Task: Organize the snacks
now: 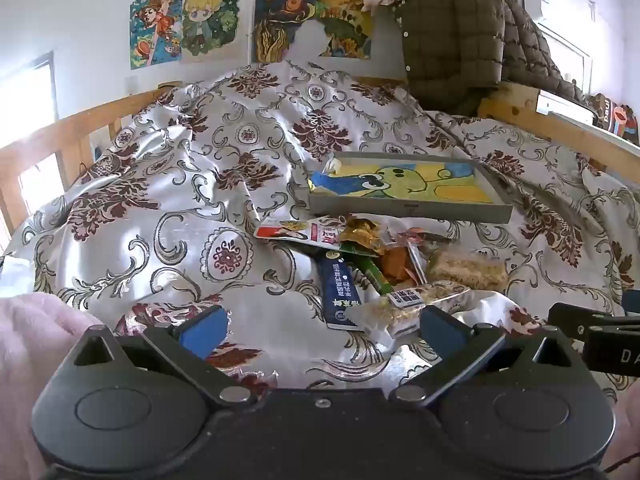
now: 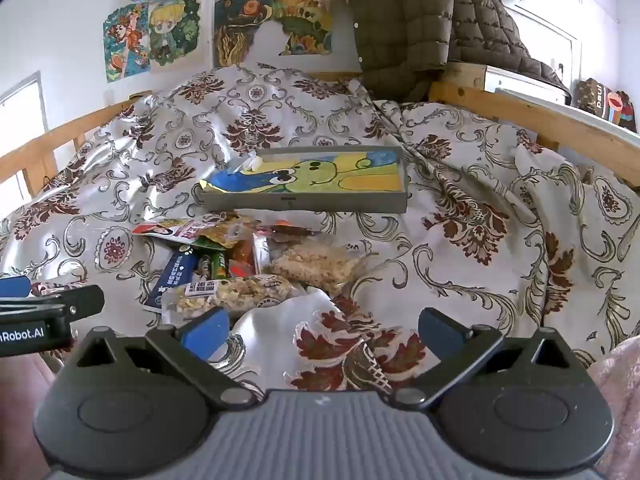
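Note:
A heap of snack packets (image 1: 372, 264) (image 2: 240, 264) lies on a patterned satin bedspread, just in front of a shallow grey tray (image 1: 408, 210) (image 2: 304, 204) with a cartoon drawing on its floor. The heap holds a dark blue bar (image 1: 340, 292) (image 2: 172, 276), a clear nut bar (image 1: 408, 304) (image 2: 232, 292), a puffed-grain block (image 1: 466, 270) (image 2: 316, 266) and a red and white packet (image 1: 296, 232) (image 2: 168, 230). My left gripper (image 1: 320, 330) stands open, near the heap's front edge. My right gripper (image 2: 320, 330) is open too, to the right of the heap, over bare cloth.
A wooden bed rail (image 1: 68, 132) (image 2: 536, 116) runs along both sides. A quilted brown coat (image 1: 452, 36) (image 2: 404, 28) hangs at the head end, with drawings (image 1: 188, 24) on the wall. Fluffy pink sleeves (image 1: 36, 344) (image 2: 616, 376) sit at the frame edges.

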A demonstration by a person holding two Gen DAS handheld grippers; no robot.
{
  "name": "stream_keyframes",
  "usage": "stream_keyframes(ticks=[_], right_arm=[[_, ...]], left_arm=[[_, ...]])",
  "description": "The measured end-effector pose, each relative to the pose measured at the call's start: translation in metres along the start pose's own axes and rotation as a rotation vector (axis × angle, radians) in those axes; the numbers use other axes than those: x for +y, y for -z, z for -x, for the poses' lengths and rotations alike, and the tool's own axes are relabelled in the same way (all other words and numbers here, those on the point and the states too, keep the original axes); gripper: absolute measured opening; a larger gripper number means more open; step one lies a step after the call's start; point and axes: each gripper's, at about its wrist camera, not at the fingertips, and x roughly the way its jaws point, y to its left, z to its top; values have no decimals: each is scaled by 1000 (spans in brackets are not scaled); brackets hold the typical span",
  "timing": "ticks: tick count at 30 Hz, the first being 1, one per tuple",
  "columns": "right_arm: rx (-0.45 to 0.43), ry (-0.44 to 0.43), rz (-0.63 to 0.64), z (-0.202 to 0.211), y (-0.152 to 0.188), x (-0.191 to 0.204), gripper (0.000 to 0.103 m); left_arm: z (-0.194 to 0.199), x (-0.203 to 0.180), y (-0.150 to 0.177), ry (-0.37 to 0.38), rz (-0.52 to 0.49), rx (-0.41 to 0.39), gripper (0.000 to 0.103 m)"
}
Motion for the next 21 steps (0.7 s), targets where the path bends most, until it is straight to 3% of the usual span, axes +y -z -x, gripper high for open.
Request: stream_keyframes(ticks=[21], right_arm=[[2, 2, 2, 0, 1, 1, 103]], left_arm=[[0, 0, 0, 0, -1, -2, 102]])
